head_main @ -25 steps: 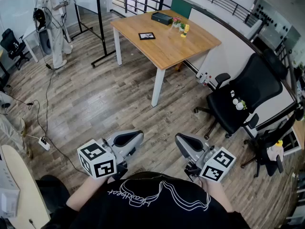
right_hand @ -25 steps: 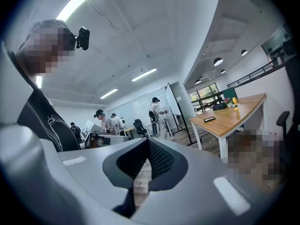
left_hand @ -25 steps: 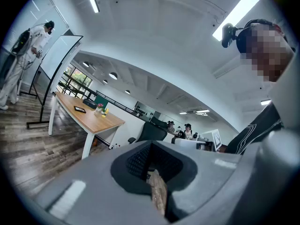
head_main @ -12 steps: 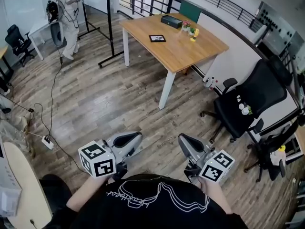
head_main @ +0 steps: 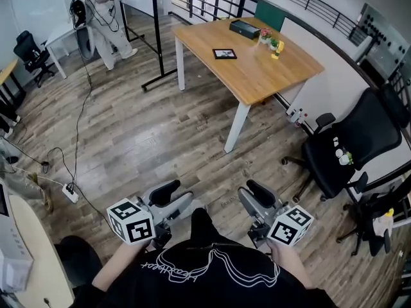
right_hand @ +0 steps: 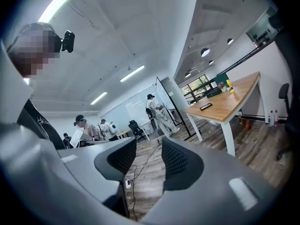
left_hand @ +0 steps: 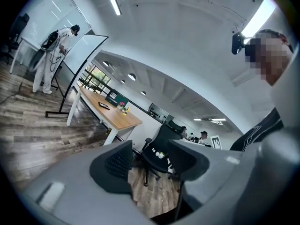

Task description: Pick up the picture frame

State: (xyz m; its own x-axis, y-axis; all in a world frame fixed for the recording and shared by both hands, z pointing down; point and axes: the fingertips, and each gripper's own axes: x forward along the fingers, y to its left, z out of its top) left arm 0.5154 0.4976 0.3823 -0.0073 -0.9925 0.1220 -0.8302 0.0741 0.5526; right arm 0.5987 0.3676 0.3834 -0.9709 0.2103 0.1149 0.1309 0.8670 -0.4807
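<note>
The picture frame (head_main: 225,54) is small and dark and lies flat on a wooden table (head_main: 257,76) far ahead. It also shows as a thin dark shape, the frame (left_hand: 104,105) in the left gripper view and the frame (right_hand: 205,107) in the right gripper view. My left gripper (head_main: 174,197) and right gripper (head_main: 260,201) are held low and close to my body, far from the table. Both are open with nothing between the jaws; the left gripper (left_hand: 150,161) gapes wider than the right gripper (right_hand: 147,156).
On the table stand a black box (head_main: 244,28), small potted flowers (head_main: 264,36) and a yellow object (head_main: 279,47). A black office chair (head_main: 340,146) stands right. A whiteboard stand (head_main: 154,31) and a person in white (head_main: 96,11) are far left; a cable and power strip (head_main: 70,194) lie on the floor.
The view has shifted: the table and frame now sit further right and lower in the head view. Both grippers sit slightly lower, still open, and a dark leg shows between them.
</note>
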